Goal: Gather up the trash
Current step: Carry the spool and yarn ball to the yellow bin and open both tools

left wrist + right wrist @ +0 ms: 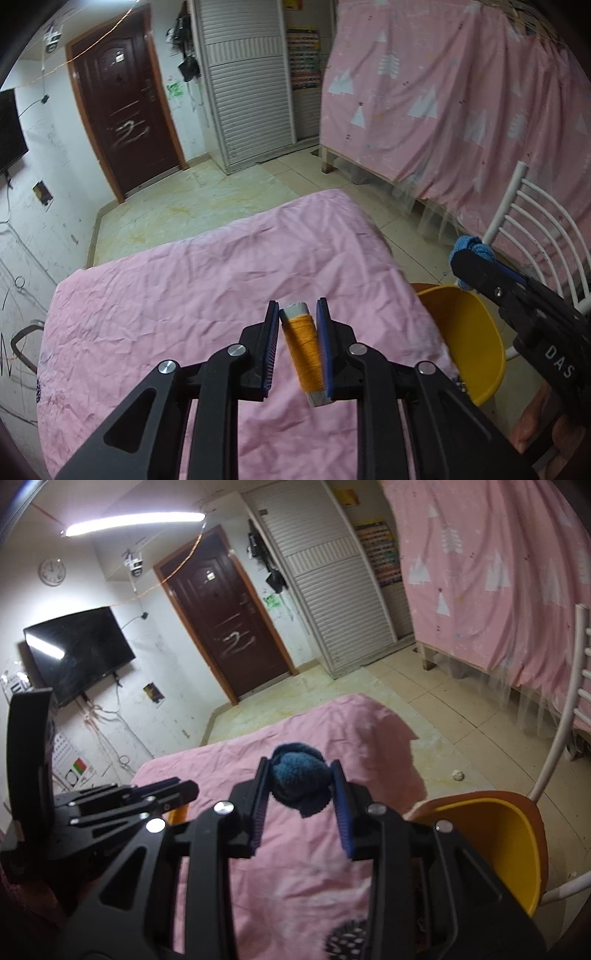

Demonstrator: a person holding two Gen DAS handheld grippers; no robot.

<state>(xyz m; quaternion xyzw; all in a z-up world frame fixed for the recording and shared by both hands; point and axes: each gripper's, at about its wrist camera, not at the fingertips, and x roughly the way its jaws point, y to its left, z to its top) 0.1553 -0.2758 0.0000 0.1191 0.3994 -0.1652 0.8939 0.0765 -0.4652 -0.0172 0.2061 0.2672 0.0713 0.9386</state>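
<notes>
The left gripper [297, 308] is closed on a spool of orange thread [303, 349], held above the pink-covered worktop [166, 295]; the pads bear on the wound thread along the spool's length, and both pale card ends stand clear of the pads. The right gripper [300, 766] is closed on a balled-up blue cloth [299, 779], also carried above the pink cover, with the wad bulging past the fingertips at the top and hanging a little below the pads. A yellow bin [498, 849] stands just beside the worktop's right edge, in front of a white chair [524, 221], and looks the likely destination. In judgement, the spool is light and stiff at the core, but the thread surface is smooth and round, so it could roll or slide between flat pads; the present hold across the middle looks sound. The cloth is light, soft and compressible, not fragile; it is best gripped through its bulk, as now, since a hold on a loose fold could let it unroll. A small pale scrap [458, 774] lies on the floor beyond the bin, not collected.
</notes>
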